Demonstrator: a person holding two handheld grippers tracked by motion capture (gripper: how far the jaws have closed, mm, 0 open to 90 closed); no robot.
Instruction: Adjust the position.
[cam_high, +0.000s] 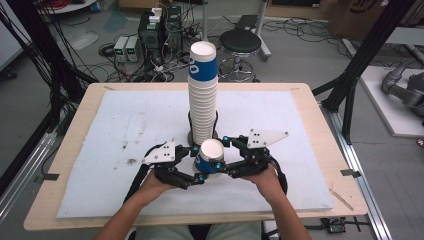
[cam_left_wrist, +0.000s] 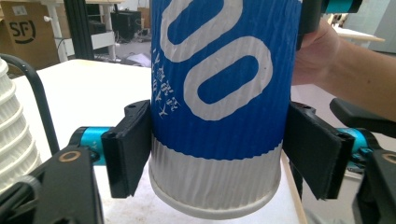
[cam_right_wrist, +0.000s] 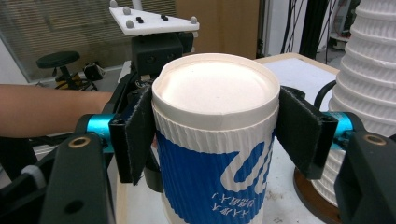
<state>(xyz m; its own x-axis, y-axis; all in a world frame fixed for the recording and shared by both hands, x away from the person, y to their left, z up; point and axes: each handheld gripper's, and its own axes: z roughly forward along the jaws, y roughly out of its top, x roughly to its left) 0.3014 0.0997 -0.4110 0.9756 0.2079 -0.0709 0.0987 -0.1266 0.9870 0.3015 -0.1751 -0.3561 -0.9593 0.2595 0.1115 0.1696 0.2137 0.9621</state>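
A blue-and-white paper cup (cam_high: 210, 156) is held just in front of the tall stack of cups (cam_high: 203, 95), on the person's side of it, above the white surface (cam_high: 115, 130). It is held between the two grippers, and its open mouth tilts up toward the high camera.

The left gripper (cam_high: 196, 163) comes at the cup from the left of the stack's foot. In its own view the ribbed wall of the cup (cam_left_wrist: 217, 93) sits between the two black pads, with the cup's bottom rim nearest the camera; the left pad lies against the wall, and the right pad appears to touch it too (the contact there is hard to judge).

The right gripper (cam_high: 223, 152) comes from the right. In its own view its pads close on the cup (cam_right_wrist: 215, 140) just below the white rim.
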